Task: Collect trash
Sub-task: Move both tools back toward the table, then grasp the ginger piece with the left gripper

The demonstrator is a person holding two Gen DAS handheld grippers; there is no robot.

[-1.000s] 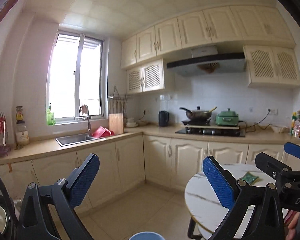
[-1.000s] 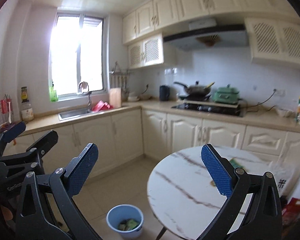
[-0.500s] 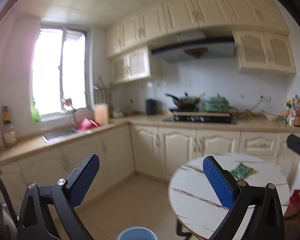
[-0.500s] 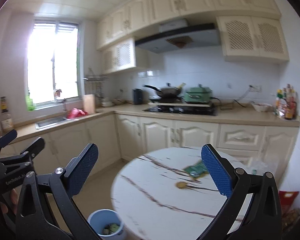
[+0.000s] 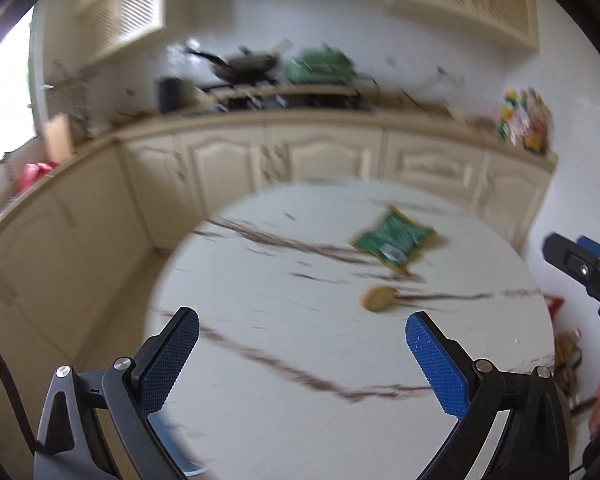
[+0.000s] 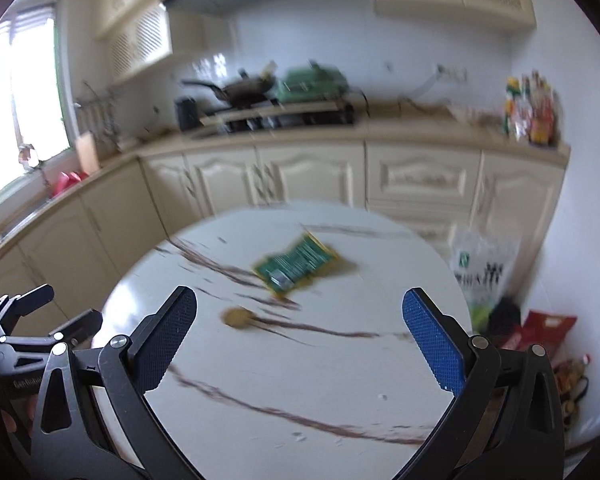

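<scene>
The left claw (image 5: 298,336) is spread wide with nothing between its 2 blue pads, hanging over the near part of the round marble counter (image 5: 260,420). The right claw (image 6: 298,316) is just as wide open and equally empty, above the same counter's near edge. Both views are blurred.

On the counter lie 2 bits of trash. A small round tan piece (image 5: 378,299) sits beyond the left claw, on a dark vein of the marble; in the right wrist view that piece (image 6: 236,317) is just past the right claw's left pad. Farther across the counter, near the tan piece but apart from it, lies a flat green wrapper (image 5: 394,237) with yellow edging, also seen as (image 6: 296,266).

Beyond the counter runs a row of cream cabinets (image 6: 312,172). To the counter's right, by the wall, stands a white plastic bag (image 6: 482,264) beside a red packet (image 6: 544,326).
</scene>
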